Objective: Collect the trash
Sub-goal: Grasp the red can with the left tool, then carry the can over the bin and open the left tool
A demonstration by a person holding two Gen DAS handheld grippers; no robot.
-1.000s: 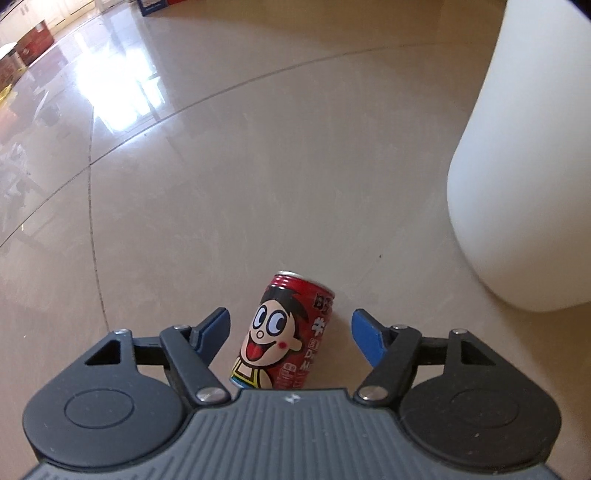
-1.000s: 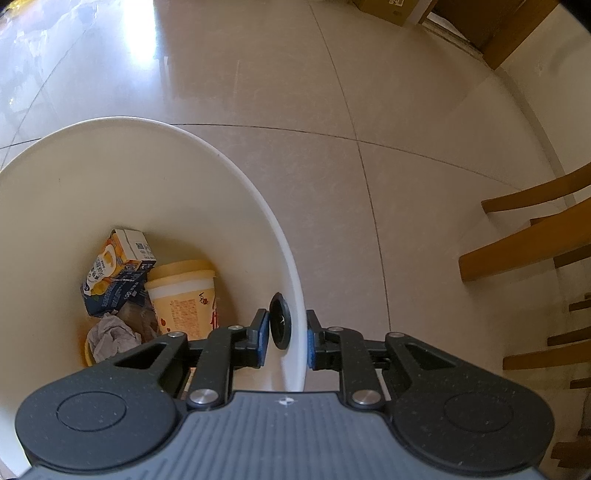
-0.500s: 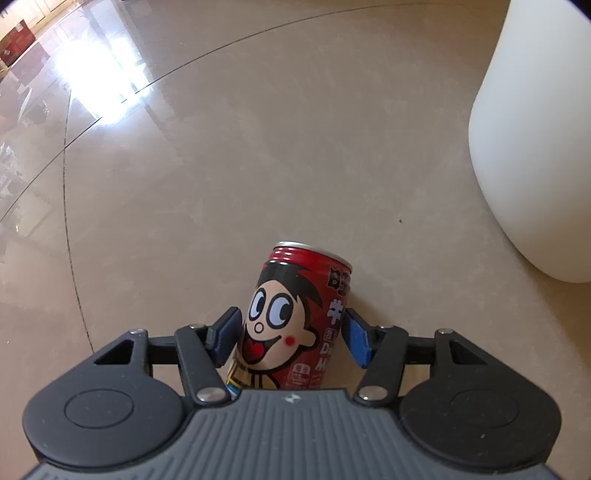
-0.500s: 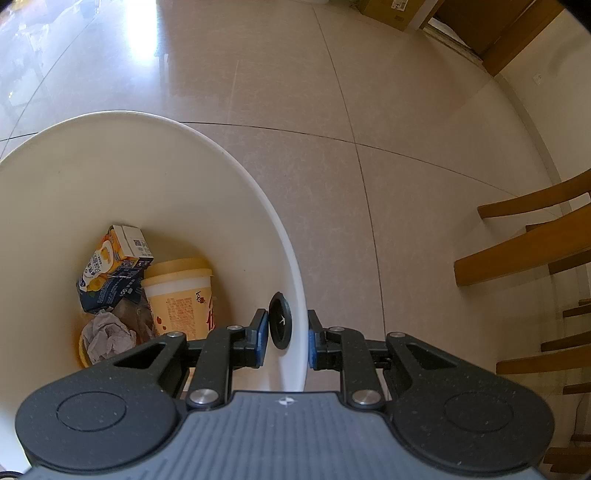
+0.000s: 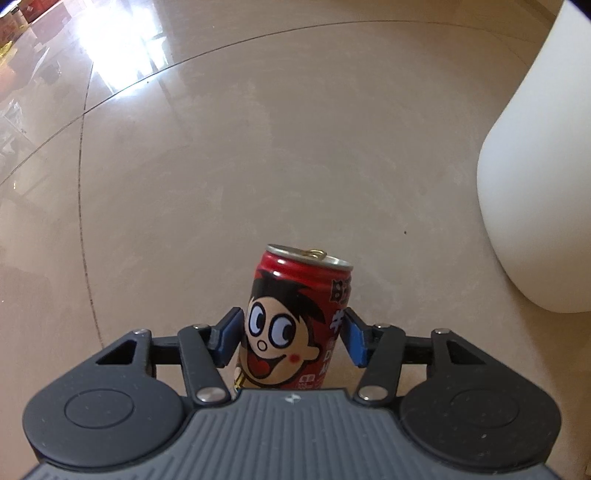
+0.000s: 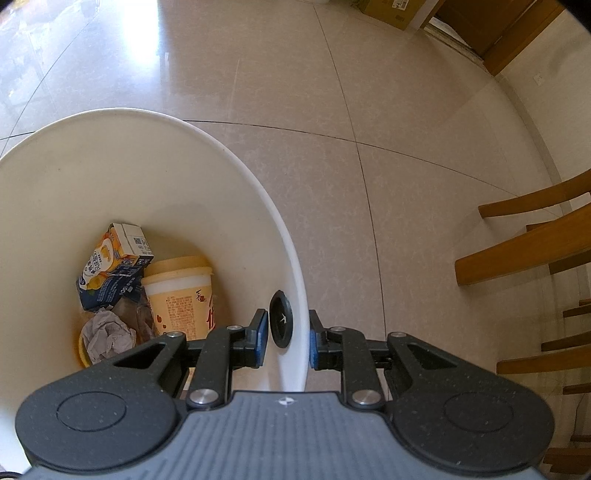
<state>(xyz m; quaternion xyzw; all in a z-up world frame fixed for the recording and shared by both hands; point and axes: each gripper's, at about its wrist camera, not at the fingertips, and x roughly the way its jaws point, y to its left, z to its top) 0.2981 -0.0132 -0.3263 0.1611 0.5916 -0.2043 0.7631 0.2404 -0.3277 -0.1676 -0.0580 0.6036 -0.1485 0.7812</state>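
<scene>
A red drink can (image 5: pixel 295 295) with a cartoon face stands upright on the tiled floor in the left wrist view. My left gripper (image 5: pixel 291 338) is closing around its lower half, both blue pads (image 5: pixel 227 338) touching its sides. The white trash bin (image 5: pixel 535 184) stands to the right of the can. In the right wrist view my right gripper (image 6: pixel 286 341) straddles the near wall of the same bin (image 6: pixel 236 162), one pad inside by a black disc (image 6: pixel 280 325) and one outside, clamped on it. In the bin lie a drink carton (image 6: pixel 110 266), a paper cup (image 6: pixel 181 295) and crumpled paper (image 6: pixel 107 336).
Glossy beige floor tiles (image 5: pixel 258 147) spread around the can. Wooden chair parts (image 6: pixel 517 251) stand to the right of the bin. A cardboard box (image 6: pixel 391 9) and a wooden door frame (image 6: pixel 517 33) are at the far right.
My left gripper's jaws have closed from wide apart onto the can, which now looks larger and nearer. The bin has slid toward the right edge of that view. The right gripper keeps its place.
</scene>
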